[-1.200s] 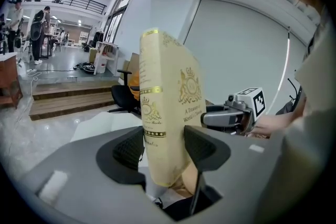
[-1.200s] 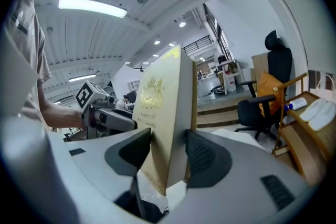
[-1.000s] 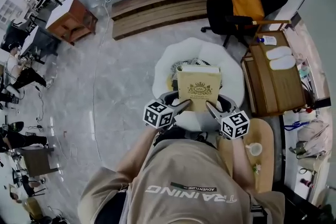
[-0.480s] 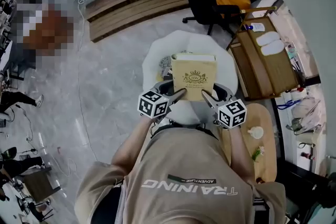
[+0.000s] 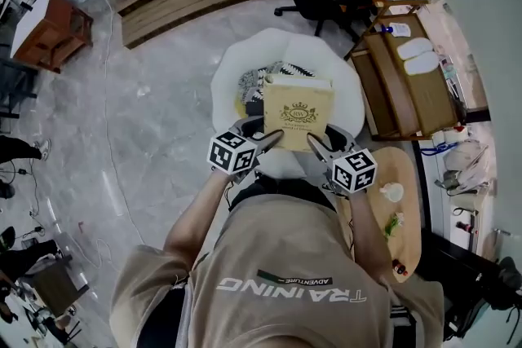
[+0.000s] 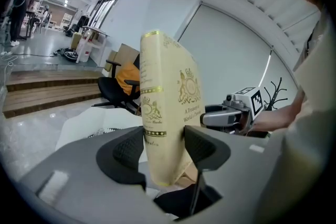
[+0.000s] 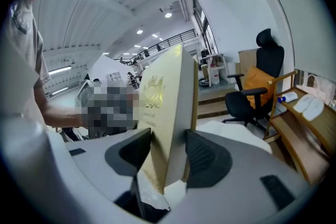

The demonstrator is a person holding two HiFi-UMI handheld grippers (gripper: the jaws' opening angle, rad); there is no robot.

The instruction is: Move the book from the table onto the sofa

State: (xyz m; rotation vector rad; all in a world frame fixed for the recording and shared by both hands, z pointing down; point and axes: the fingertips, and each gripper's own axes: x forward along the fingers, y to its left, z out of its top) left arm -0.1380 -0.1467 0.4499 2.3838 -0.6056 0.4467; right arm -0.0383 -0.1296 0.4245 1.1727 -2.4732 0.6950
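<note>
The left tool (image 5: 272,138) is clamped on the cream book (image 5: 298,110) at its 7 o'clock corner. The book is upright between both tools, over a white cushioned seat (image 5: 232,77). The right tool (image 5: 316,144) pinches the 5 o'clock corner.

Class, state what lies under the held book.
Below the book lies a white round sofa bearing a black-and-white patterned thing. The book hides the sofa's middle and part of that thing.
</note>
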